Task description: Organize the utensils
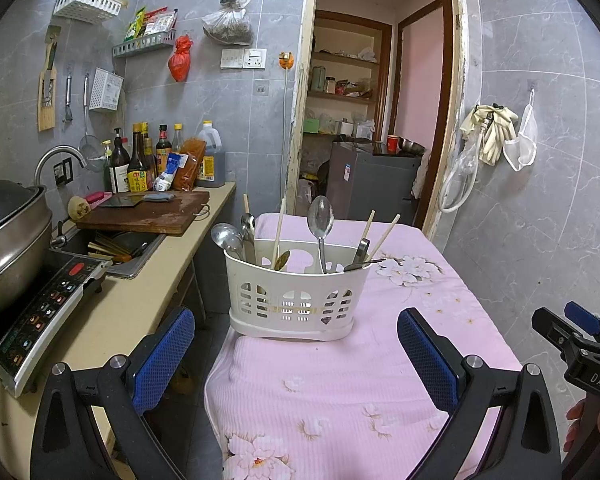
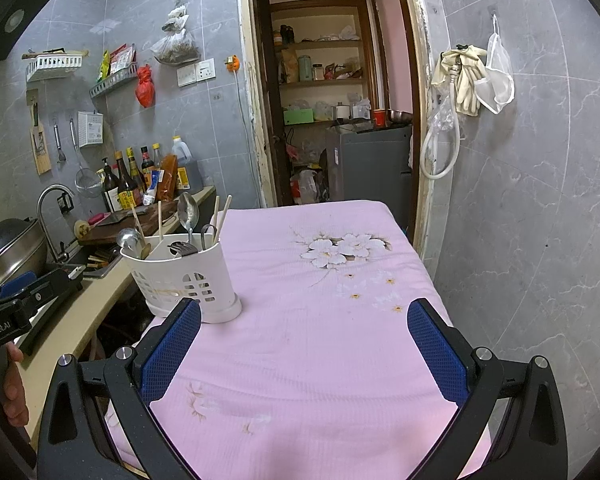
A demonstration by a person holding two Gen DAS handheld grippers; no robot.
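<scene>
While slotted plastic caddy [image 1: 296, 300] holds steel spoons [image 1: 320, 220], claws [image 1: 296, 360] gape.

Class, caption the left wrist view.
Open left gripper faces white caddy of spoons and chopsticks on pink cloth.

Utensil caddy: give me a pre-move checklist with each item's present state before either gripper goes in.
1. Left gripper open and holding nothing: ok.
2. Right gripper open and holding nothing: ok.
3. Utensil caddy upright on the pink cloth: ok.
4. Caddy lined up with a gripper: ok for the left, which faces it; not ok for the right, where it sits off to the left.
5. Handles free to grasp: ok for the tall spoon and the chopsticks, which stand well above the rim.
6. Utensils sorted by type per compartment: cannot tell; the inside is mostly hidden.
</scene>
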